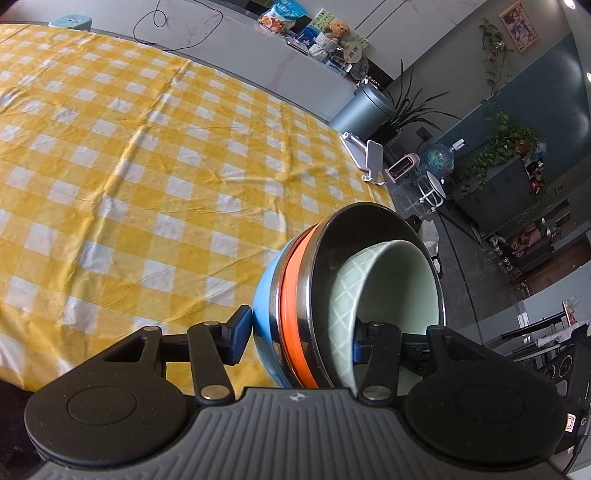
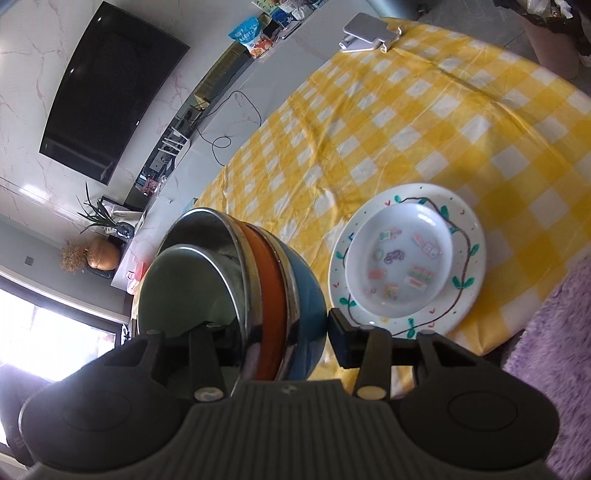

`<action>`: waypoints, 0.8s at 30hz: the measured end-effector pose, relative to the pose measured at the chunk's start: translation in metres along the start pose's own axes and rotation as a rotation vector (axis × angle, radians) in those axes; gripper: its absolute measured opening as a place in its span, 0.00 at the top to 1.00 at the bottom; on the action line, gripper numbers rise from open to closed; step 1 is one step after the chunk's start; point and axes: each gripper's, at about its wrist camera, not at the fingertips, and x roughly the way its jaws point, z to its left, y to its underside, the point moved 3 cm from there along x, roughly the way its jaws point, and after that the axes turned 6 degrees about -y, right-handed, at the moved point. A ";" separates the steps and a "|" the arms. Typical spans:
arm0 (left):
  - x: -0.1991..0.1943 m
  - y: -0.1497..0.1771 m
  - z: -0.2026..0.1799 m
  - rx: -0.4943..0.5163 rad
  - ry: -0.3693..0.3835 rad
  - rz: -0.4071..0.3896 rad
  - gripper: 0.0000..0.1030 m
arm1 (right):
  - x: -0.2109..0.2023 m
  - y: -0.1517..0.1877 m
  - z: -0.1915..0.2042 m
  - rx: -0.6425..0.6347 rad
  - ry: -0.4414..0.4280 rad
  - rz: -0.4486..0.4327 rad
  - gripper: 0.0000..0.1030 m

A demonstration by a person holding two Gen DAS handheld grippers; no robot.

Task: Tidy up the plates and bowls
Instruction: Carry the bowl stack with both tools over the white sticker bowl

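A nested stack of bowls is held tipped on its side: a blue bowl (image 1: 266, 314) outermost, an orange one (image 1: 291, 314), a steel one (image 1: 369, 229), and a pale green patterned bowl (image 1: 384, 280) innermost. My left gripper (image 1: 299, 338) is shut on the stack's rim, one finger outside the blue bowl, one inside the green bowl. My right gripper (image 2: 280, 332) grips the same stack (image 2: 273, 280) on the opposite rim the same way. A small white plate (image 2: 399, 258) with stickers lies on a larger white plate (image 2: 469, 236) with a painted vine, on the yellow checked tablecloth (image 2: 369, 129).
A white phone stand (image 1: 364, 157) sits at the far table edge; it also shows in the right wrist view (image 2: 365, 31). A purple fluffy rug or cushion (image 2: 554, 350) lies beside the table at right. A counter with snacks and a cable runs behind the table.
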 end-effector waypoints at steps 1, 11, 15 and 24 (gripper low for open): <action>0.004 0.001 -0.006 0.003 0.004 0.009 0.45 | -0.004 -0.003 -0.005 0.007 0.005 -0.009 0.57; 0.045 0.006 -0.045 0.039 0.017 0.058 0.45 | -0.027 -0.029 -0.050 0.069 0.026 -0.068 0.57; 0.053 0.003 -0.048 0.035 0.002 0.058 0.45 | -0.022 -0.037 -0.059 0.081 0.021 -0.063 0.57; 0.069 0.001 -0.043 0.007 -0.020 0.072 0.45 | -0.005 -0.045 -0.070 0.089 0.022 -0.036 0.57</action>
